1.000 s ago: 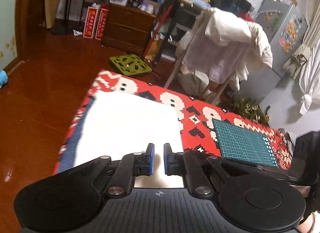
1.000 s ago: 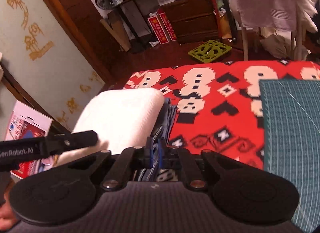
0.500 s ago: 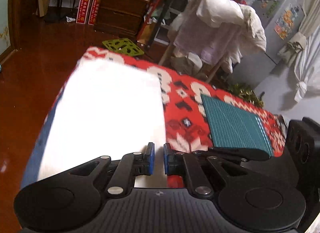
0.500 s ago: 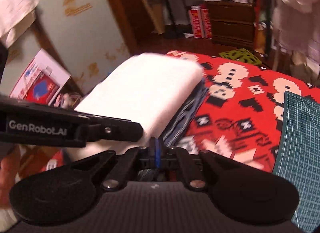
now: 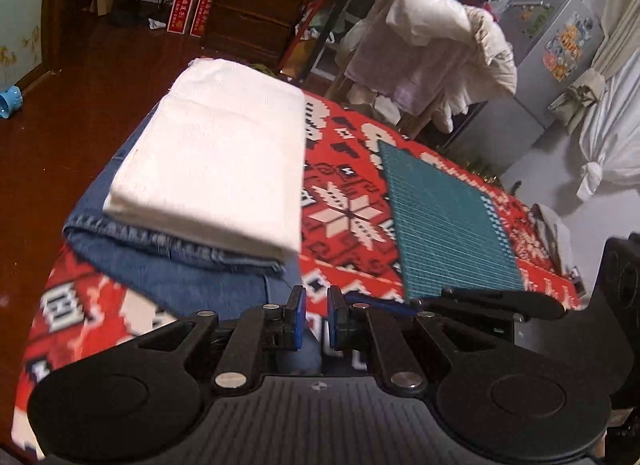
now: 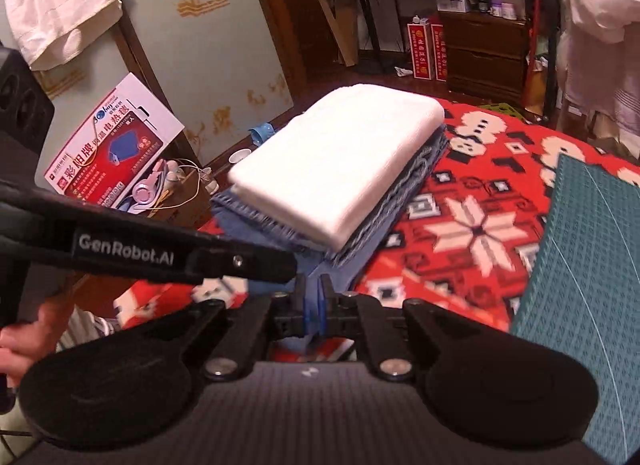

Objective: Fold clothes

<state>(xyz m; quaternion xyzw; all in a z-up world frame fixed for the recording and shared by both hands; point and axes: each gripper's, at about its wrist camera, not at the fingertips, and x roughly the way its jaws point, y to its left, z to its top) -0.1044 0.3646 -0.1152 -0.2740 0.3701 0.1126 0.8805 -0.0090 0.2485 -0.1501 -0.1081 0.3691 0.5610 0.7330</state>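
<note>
A folded white cloth point(image 5: 216, 153) point(image 6: 340, 169) lies on top of folded blue jeans point(image 5: 180, 273) point(image 6: 248, 221) at the left end of the table. The jeans' near edge runs under and between the pads of both grippers. My left gripper point(image 5: 316, 317) holds that edge with a narrow gap between its jaws; its black body also crosses the right wrist view point(image 6: 160, 249). My right gripper point(image 6: 313, 305) is shut on the same blue cloth. In the left wrist view its body point(image 5: 500, 301) sits just to the right.
A red patterned tablecloth point(image 5: 348, 217) point(image 6: 472, 225) covers the table, with a green cutting mat point(image 5: 444, 217) point(image 6: 592, 265) right of the stack. A chair draped with pale laundry point(image 5: 424, 45) stands beyond the table. A printed box point(image 6: 112, 153) stands left, and a hand point(image 6: 20, 345) grips the left handle.
Both grippers have drawn back toward the near edge. The stack now sits farther ahead of them, and the jeans show beneath the white cloth. The right wrist view has swung left.
</note>
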